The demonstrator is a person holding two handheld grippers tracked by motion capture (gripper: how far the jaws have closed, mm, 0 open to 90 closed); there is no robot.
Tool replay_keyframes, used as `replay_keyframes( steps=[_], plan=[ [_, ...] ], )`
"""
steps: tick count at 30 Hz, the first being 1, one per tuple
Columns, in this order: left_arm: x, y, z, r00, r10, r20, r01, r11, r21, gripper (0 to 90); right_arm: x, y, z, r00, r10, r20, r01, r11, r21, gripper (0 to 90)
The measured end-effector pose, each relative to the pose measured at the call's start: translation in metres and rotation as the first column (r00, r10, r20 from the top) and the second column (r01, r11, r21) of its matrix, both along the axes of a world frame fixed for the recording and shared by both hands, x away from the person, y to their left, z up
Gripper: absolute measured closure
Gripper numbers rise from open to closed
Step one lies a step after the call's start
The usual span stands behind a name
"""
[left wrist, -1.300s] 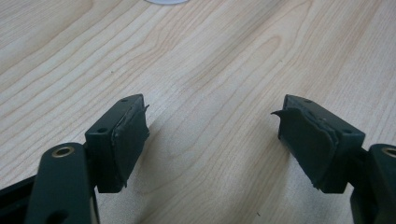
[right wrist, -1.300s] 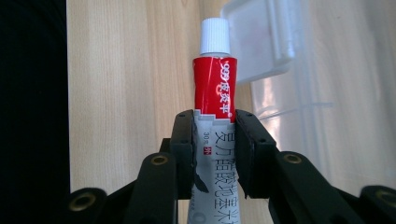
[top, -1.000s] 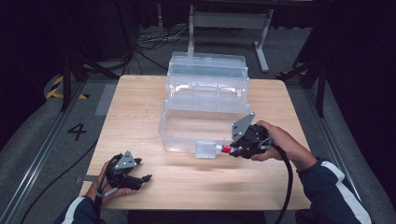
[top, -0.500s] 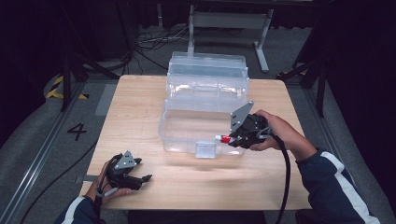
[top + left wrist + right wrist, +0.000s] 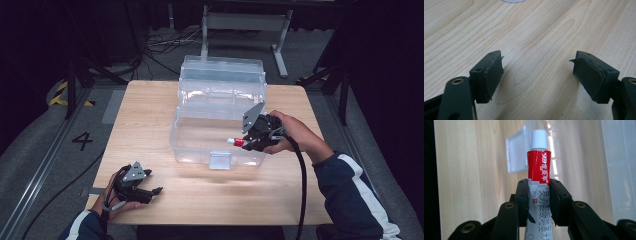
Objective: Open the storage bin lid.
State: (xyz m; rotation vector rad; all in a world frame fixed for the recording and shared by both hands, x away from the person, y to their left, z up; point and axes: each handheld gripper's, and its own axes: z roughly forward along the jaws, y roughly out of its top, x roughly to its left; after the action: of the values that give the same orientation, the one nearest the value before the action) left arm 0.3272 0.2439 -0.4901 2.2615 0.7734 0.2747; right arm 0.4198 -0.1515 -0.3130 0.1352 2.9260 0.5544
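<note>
A clear plastic box with its lid tilted back stands in the middle of the wooden table. My right gripper hovers at the box's front right corner, shut on a red and white tube with a white cap; the tube points left over the box's front wall. The box's white front latch hangs open behind the tube's cap. My left gripper rests near the table's front left corner. Its jaws stand open with bare wood between the pads.
Cables lie on the floor beyond the table, and a metal stand is behind the box. A floor mark "4" sits left of the table. Bare wood spreads between the box and the front edge.
My right gripper has carried the tube up and slightly back, from the box's front latch toward its front rim. The left gripper has stayed put.
</note>
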Motion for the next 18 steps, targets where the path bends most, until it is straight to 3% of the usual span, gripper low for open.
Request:
replay_keyframes(
  steps=[11, 18],
  plan=[
    [0.0, 0.0, 0.0, 1.0, 0.0, 0.0, 0.0, 1.0, 0.0, 23.9, 0.015, 0.005, -0.004, 0.9998, -0.014, -0.017, 0.014, 1.0, -0.02, 71.2],
    [0.0, 0.0, 0.0, 1.0, 0.0, 0.0, 0.0, 1.0, 0.0, 23.9, 0.031, 0.011, -0.009, 0.9992, -0.024, -0.031, 0.022, 0.998, -0.057, 71.2]
  ],
)
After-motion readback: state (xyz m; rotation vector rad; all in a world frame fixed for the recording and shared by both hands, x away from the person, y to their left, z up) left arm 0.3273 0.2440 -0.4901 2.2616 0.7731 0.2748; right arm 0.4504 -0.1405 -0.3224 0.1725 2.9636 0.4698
